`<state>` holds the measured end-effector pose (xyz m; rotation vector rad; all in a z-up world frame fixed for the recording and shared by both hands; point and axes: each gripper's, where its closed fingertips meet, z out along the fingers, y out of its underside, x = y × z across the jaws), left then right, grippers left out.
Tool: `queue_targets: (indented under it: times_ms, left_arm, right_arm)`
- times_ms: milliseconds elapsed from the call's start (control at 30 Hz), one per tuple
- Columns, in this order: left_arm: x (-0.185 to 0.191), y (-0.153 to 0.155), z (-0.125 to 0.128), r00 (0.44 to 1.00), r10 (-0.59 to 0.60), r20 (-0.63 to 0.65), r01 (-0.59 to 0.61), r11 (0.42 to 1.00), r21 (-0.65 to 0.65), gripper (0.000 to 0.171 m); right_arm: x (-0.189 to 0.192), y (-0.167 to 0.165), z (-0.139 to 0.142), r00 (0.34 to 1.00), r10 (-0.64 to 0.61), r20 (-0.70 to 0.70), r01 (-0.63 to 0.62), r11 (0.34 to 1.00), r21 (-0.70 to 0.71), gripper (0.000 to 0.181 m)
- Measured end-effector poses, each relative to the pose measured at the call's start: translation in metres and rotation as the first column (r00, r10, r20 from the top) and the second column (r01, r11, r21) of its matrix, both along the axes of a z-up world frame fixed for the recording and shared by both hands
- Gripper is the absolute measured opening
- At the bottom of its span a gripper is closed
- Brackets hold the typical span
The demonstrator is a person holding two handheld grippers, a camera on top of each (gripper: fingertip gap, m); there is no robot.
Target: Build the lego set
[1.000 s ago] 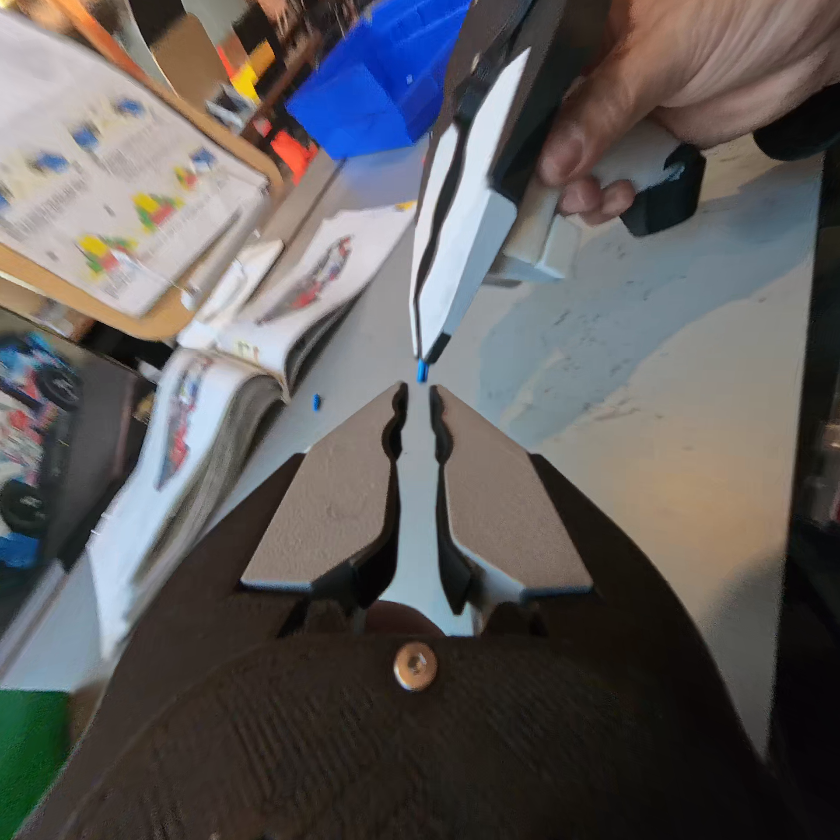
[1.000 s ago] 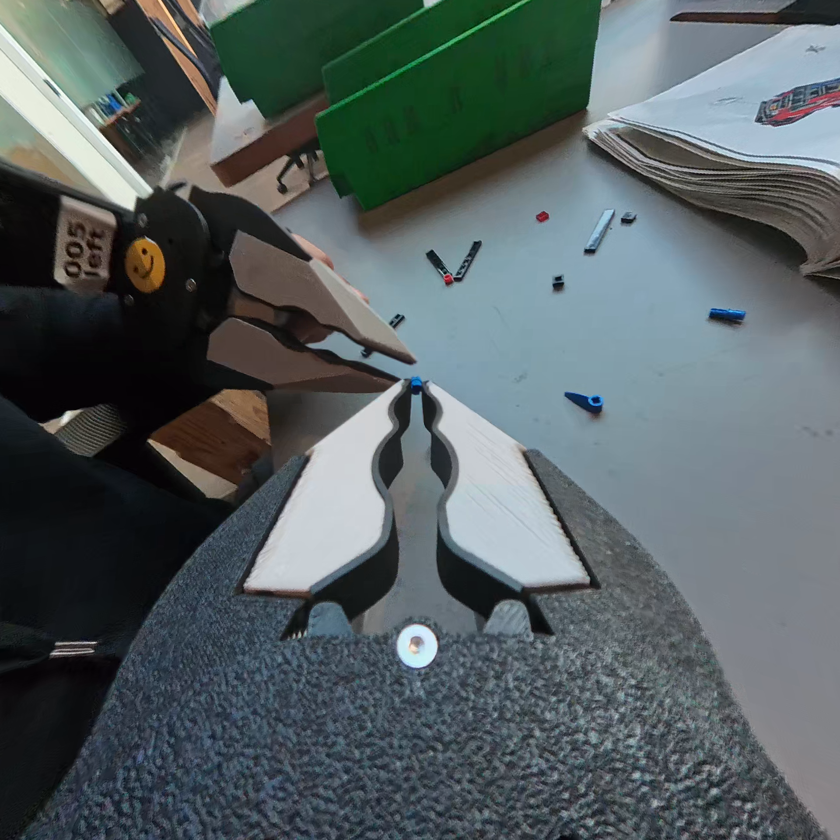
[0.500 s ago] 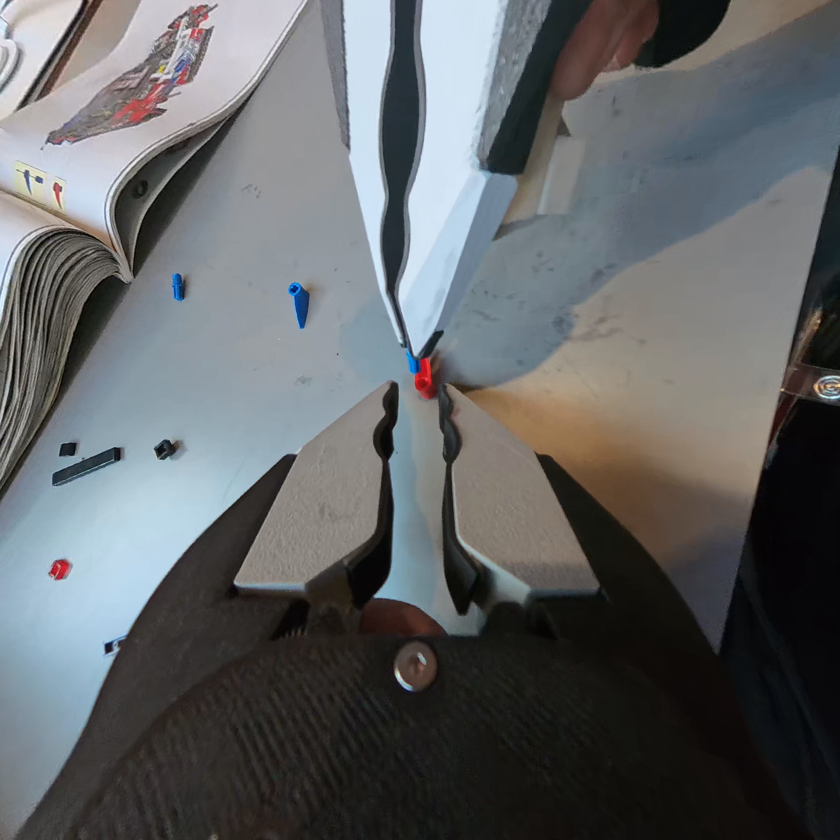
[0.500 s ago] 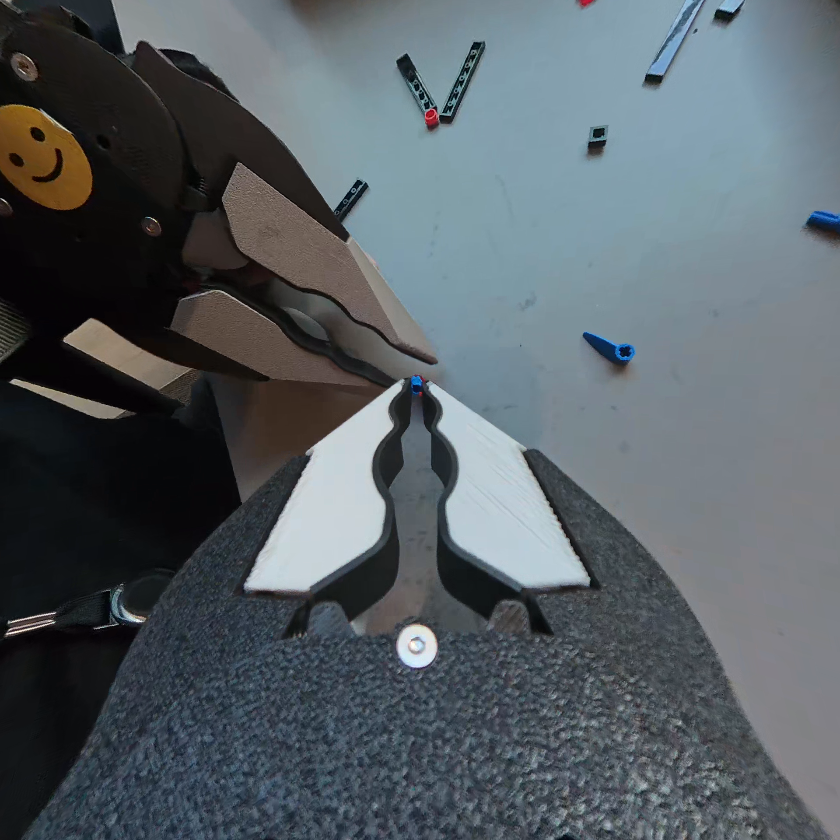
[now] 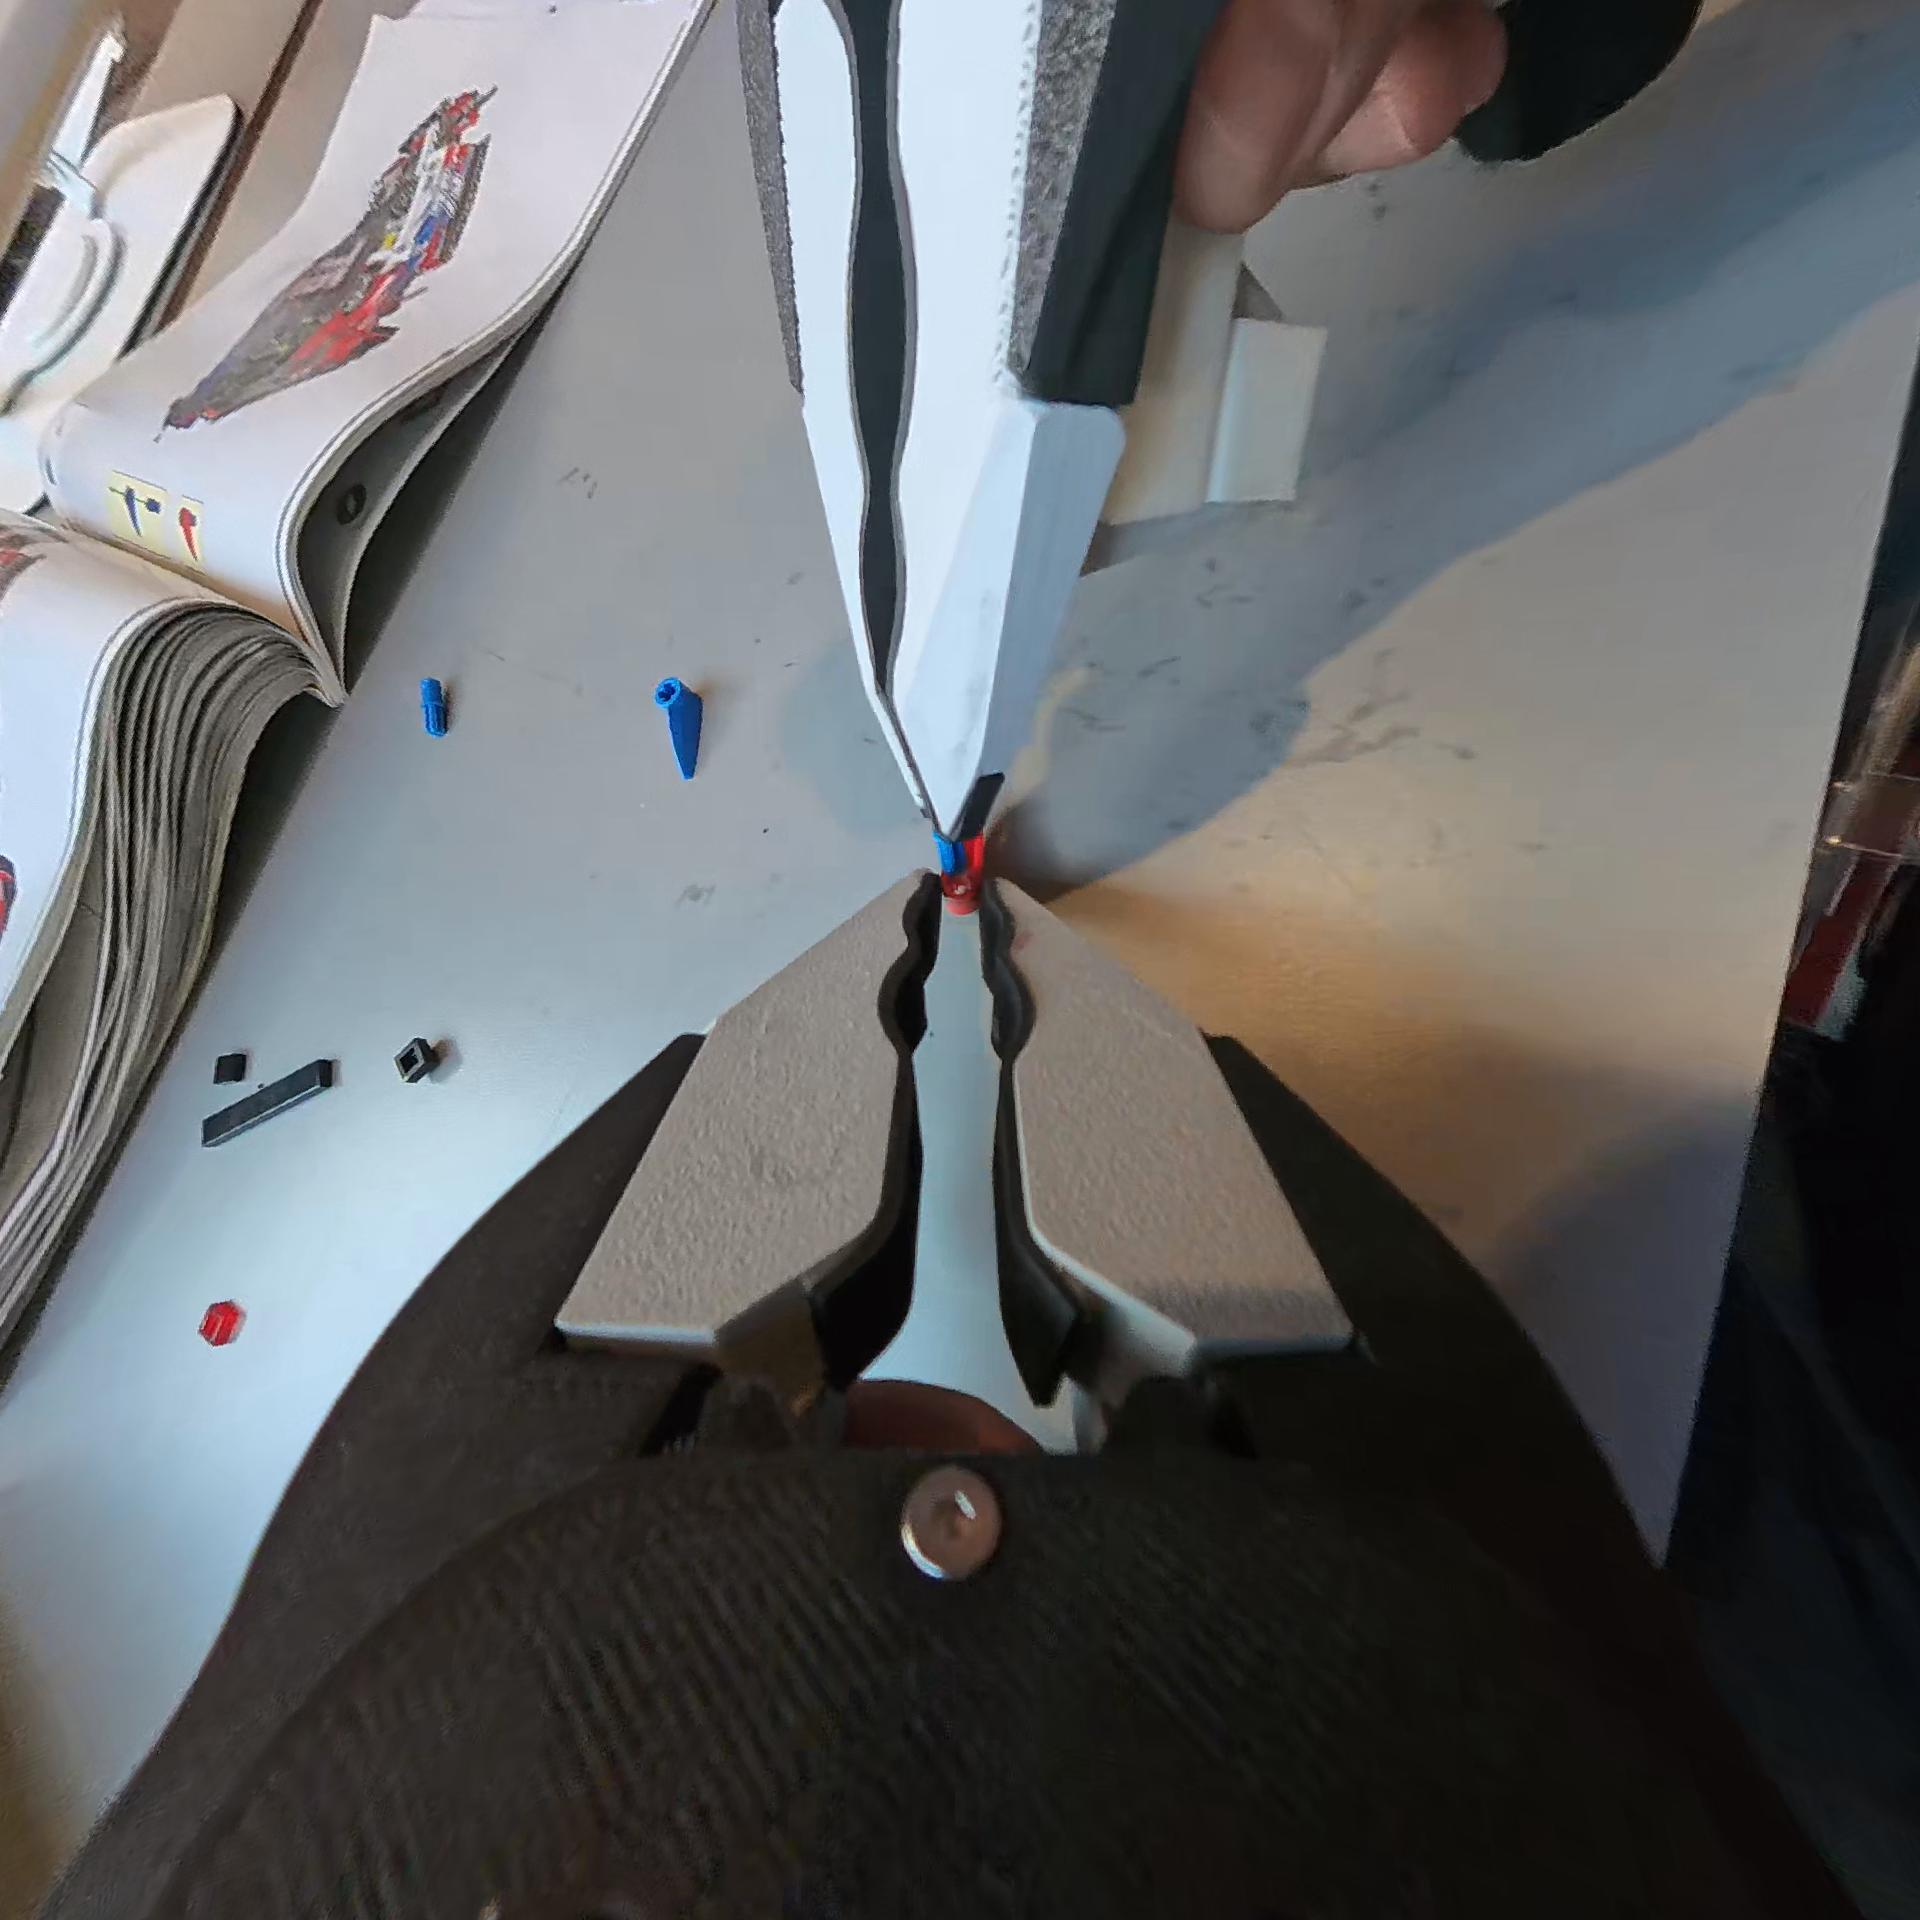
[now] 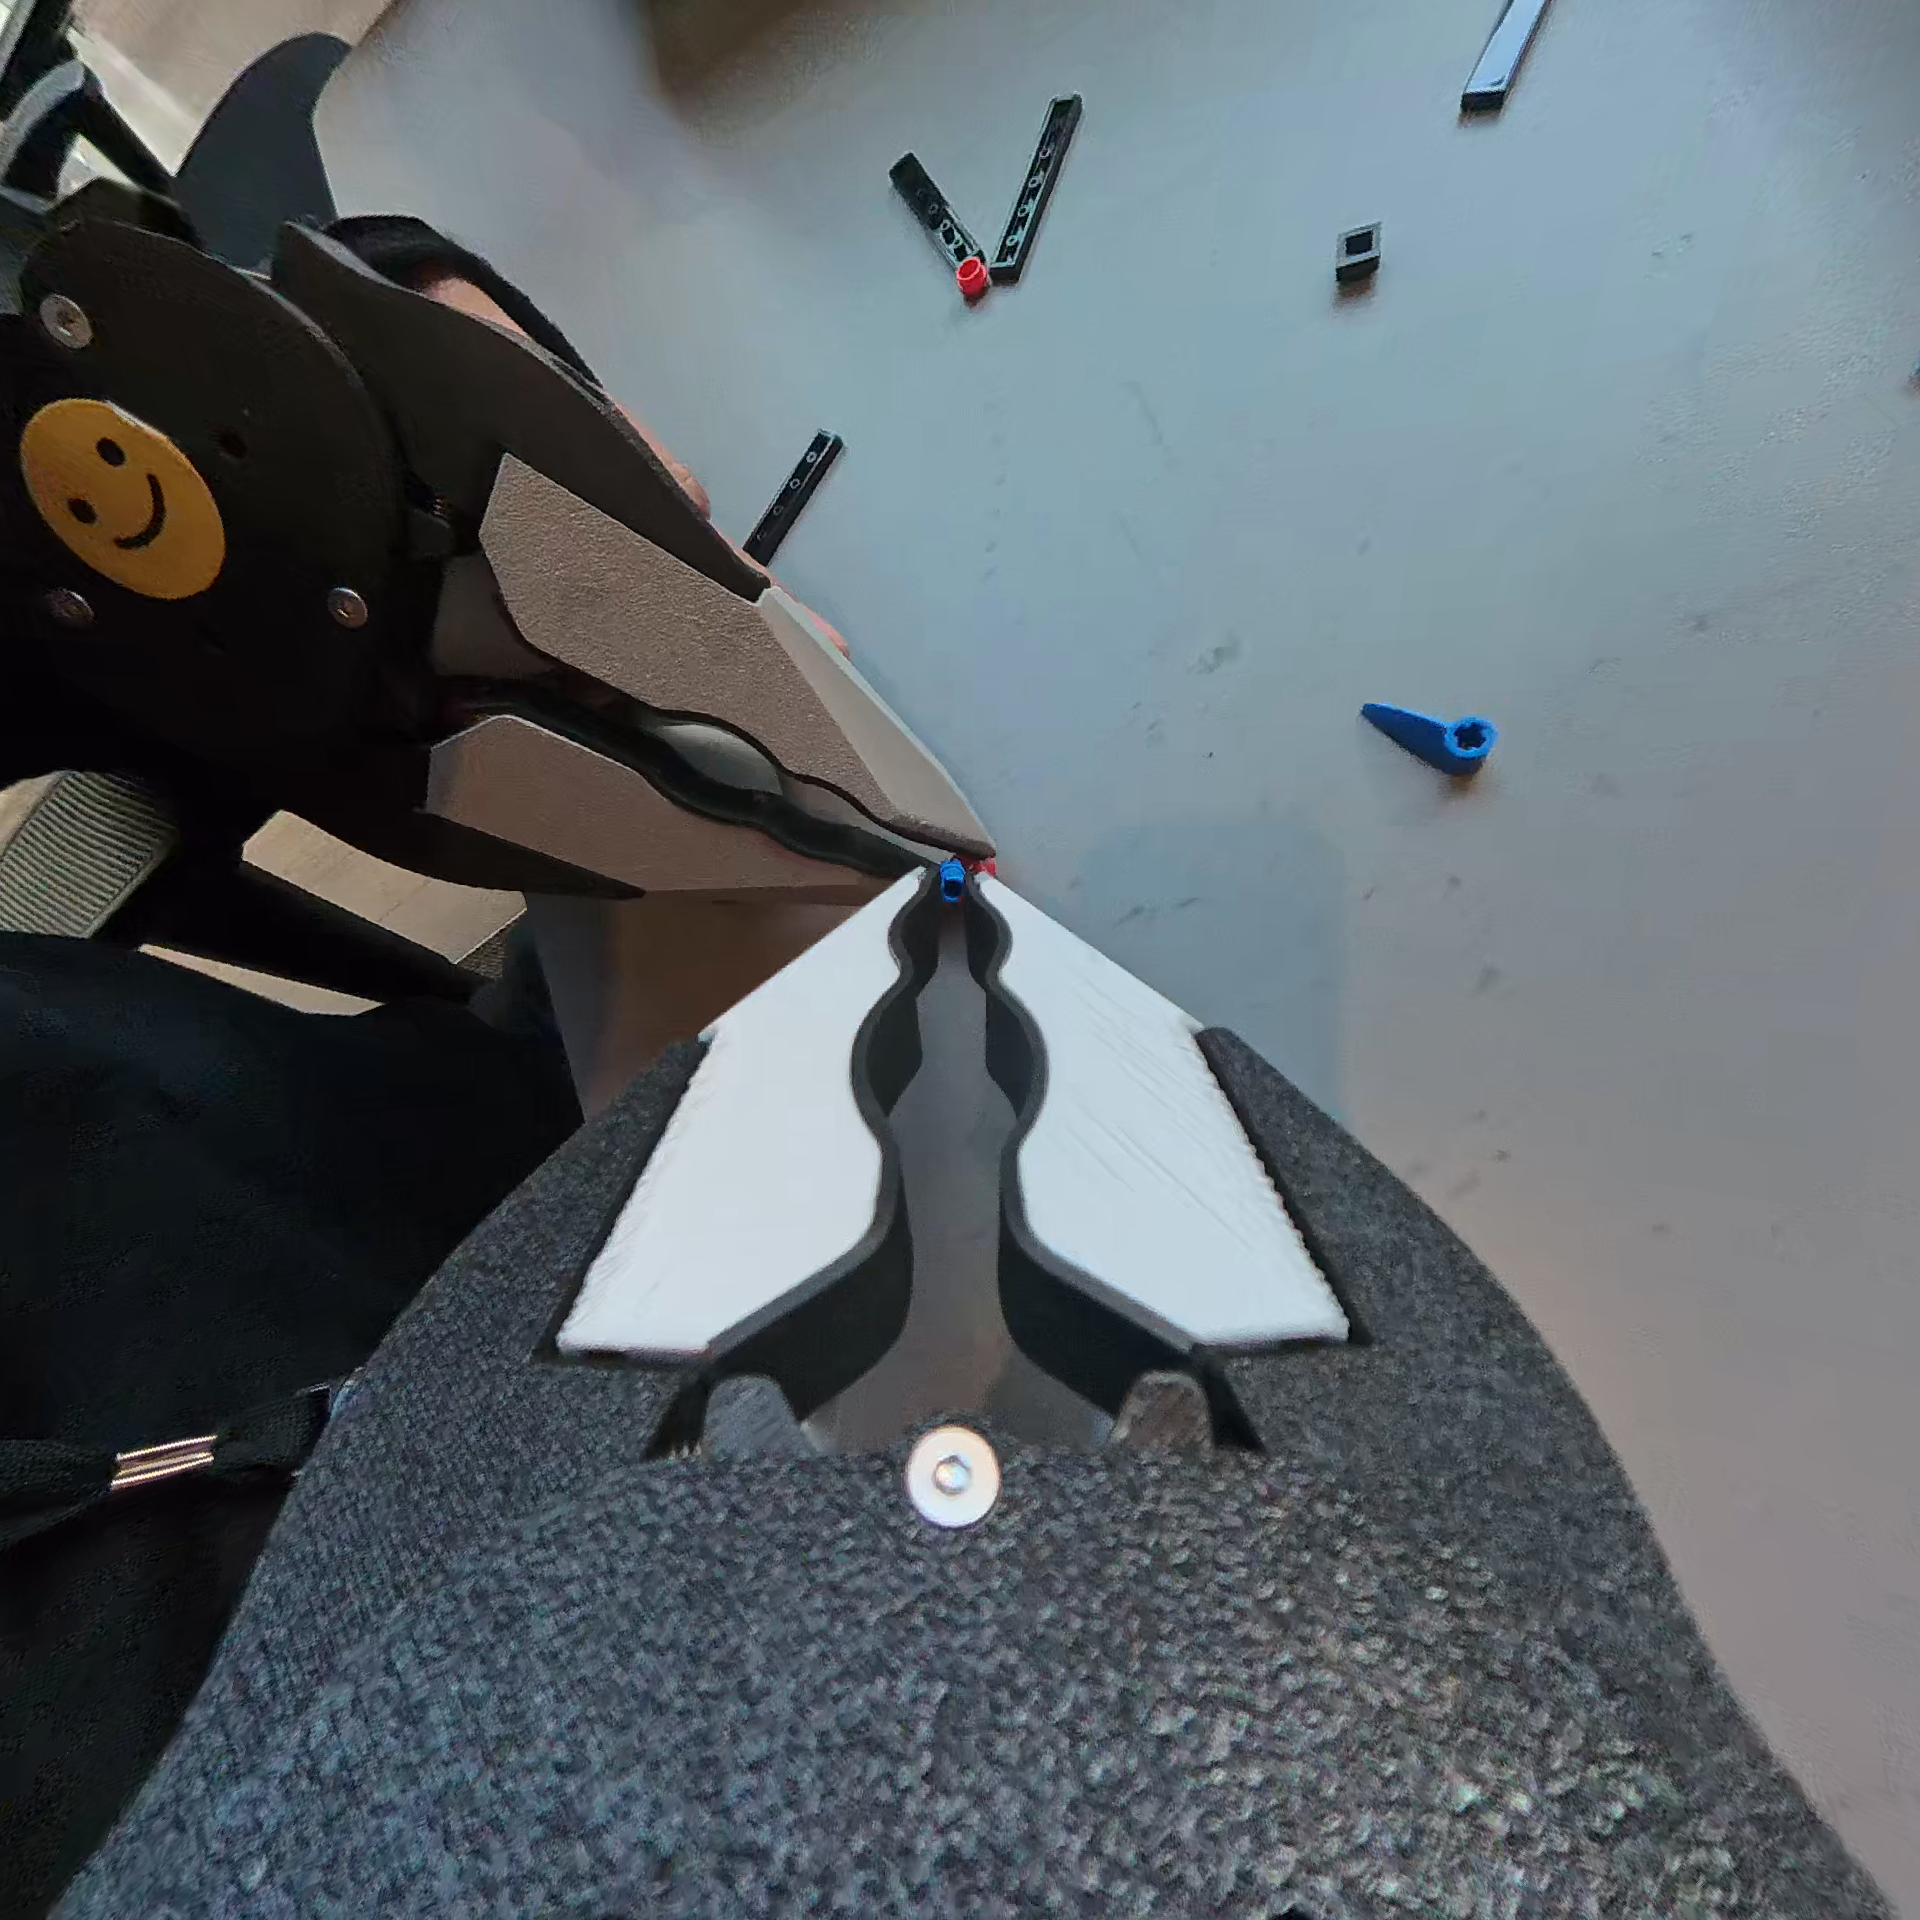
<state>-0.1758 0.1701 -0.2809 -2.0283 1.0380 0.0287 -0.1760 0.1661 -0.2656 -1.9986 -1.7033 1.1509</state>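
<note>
My right gripper, with white fingers, is shut on a small blue pin. It also shows in the left wrist view, coming down from the top with the blue pin at its tips. My left gripper, with grey fingers, is shut on a small red piece, just above the grey table. The blue pin touches the red piece, tip to tip. In the right wrist view the left gripper comes in from the left and only a sliver of the red piece shows.
An open instruction booklet lies at the left. Loose on the table are a blue pin, a blue tapered piece, small black pieces and a red stud. Black beams lie farther off. The table edge is at the right. Left and right tips are no more than a few centimetres apart.
Both grippers have tipped down towards the table. The right gripper brought the blue pin against the red piece. My left fingers have narrowed onto the red piece.
</note>
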Motion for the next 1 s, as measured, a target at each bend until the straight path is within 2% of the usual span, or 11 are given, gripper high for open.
queue_targets:
  times_ms: [233, 733, 933, 1000]
  left_arm:
    - [0.001, 0.0, 0.0, 1.0, 0.0, -0.01, 0.0, 1.0, 0.008, 0.004]
    - [0.001, 0.001, 0.0, 1.0, 0.013, -0.016, -0.013, 1.0, 0.012, 0.004]
    - [-0.003, 0.001, -0.001, 1.0, 0.025, 0.003, -0.025, 1.0, -0.005, 0.004]
    - [-0.004, 0.001, -0.001, 1.0, 0.028, 0.015, -0.027, 0.999, -0.017, 0.004]
  right_arm:
    - [0.002, -0.002, -0.004, 1.0, 0.002, 0.017, -0.003, 0.998, 0.065, 0.003]
    - [-0.004, 0.0, -0.005, 0.986, 0.029, 0.162, -0.086, 0.93, 0.358, 0.003]
    - [-0.008, 0.001, -0.006, 0.976, 0.074, 0.206, -0.138, 0.939, 0.315, 0.003]
    - [-0.009, 0.0, -0.006, 0.973, 0.08, 0.215, -0.153, 0.926, 0.346, 0.003]
